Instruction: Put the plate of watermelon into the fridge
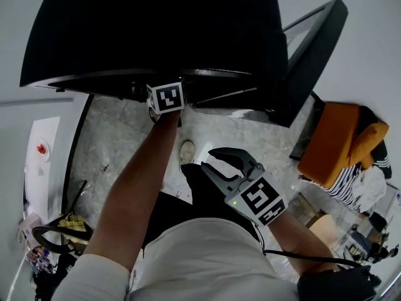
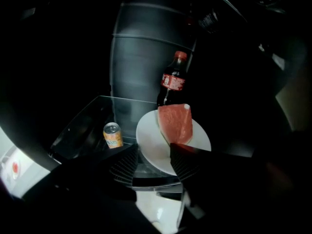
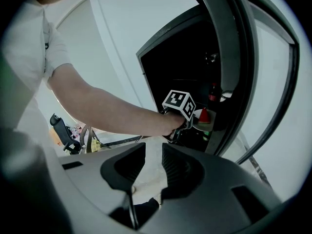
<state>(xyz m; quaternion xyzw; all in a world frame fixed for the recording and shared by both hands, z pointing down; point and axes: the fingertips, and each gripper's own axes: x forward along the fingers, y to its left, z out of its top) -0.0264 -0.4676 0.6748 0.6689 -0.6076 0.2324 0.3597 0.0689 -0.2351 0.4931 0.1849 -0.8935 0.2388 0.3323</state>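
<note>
A white plate [image 2: 151, 145] with a red watermelon wedge [image 2: 175, 123] rests on a glass shelf [image 2: 87, 126] inside the dark fridge [image 1: 156, 30]. My left gripper [image 2: 152, 149] is open. The plate's near rim lies between its jaws, and the pads stand off it. In the head view only its marker cube [image 1: 166, 97] shows at the fridge opening. The right gripper view shows that cube [image 3: 179, 105] beside the plate [image 3: 204, 117]. My right gripper [image 1: 216, 162] hangs lower, outside the fridge, with a narrow gap and nothing between its jaws [image 3: 153, 160].
A cola bottle [image 2: 174, 79] stands behind the plate and an orange can [image 2: 112, 134] sits on the shelf to its left. The fridge door [image 1: 313, 61] swings open to the right. An orange chair [image 1: 332, 143] and a seated person are at the right, and a white table [image 1: 41, 162] is at the left.
</note>
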